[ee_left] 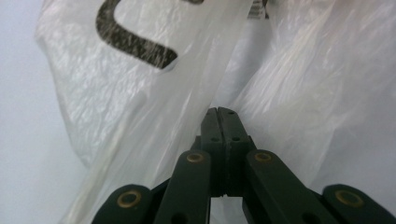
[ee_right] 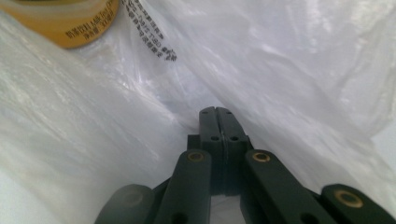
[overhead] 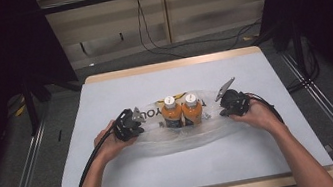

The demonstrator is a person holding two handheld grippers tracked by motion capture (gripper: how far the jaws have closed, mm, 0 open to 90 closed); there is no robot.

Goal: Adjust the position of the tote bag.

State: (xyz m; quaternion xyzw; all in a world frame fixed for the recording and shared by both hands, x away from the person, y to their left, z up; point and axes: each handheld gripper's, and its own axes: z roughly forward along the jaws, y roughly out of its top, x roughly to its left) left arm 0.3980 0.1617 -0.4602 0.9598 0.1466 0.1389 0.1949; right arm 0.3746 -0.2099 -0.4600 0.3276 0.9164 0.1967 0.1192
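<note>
hands (overhead: pixel 111 143) low beside plastic bag (overhead: pixel 182 139)

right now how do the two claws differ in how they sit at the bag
The left claw sits at the plastic bag's left end, by the dark lettering; the right claw at its right end, nearer the orange bottles. The right carries a raised grey plate; the left's isn't as plain. Both are shut, with bag film around the tips.

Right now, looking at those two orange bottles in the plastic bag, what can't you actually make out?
- Bottle labels: the two orange bottles are too small in the high view; the right gripper view cuts the one in sight off at the top edge.
- Bag lettering: the plastic bag folds over its print in the high view.
- Film between the jaws: the closed left hand-held gripper and right hand-held gripper hide it; a grip can't be confirmed.
</note>
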